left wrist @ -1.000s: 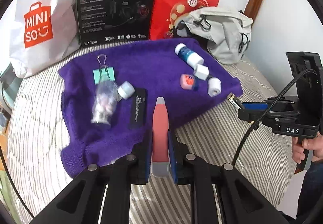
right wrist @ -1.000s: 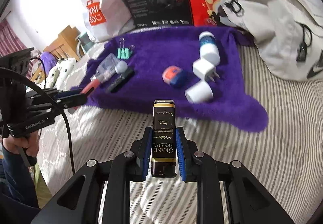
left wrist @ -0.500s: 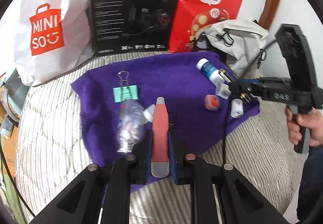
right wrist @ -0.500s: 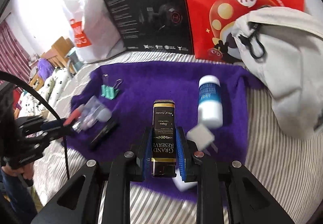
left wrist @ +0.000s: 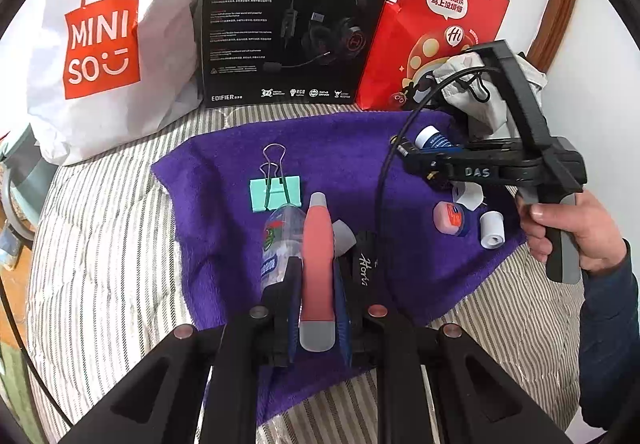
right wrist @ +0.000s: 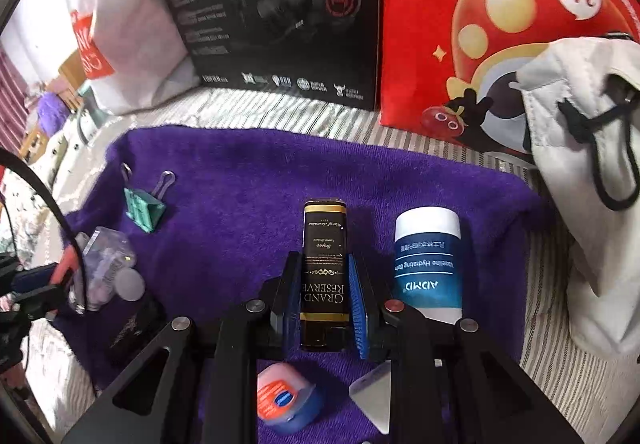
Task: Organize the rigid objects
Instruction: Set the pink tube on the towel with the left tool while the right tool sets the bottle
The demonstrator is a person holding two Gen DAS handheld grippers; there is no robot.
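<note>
Purple towel (right wrist: 248, 179), black gold-lettered box (right wrist: 323, 276), apparently upright

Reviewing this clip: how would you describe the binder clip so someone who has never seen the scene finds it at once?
Start at the purple towel spread on the striped bedding. The binder clip lies toward its far left part, just beyond the clear bottle. It is the only mint-green item there, with two looped wire handles.

left gripper (left wrist: 318, 296) clamped, right gripper (right wrist: 324, 296) clamped
</note>
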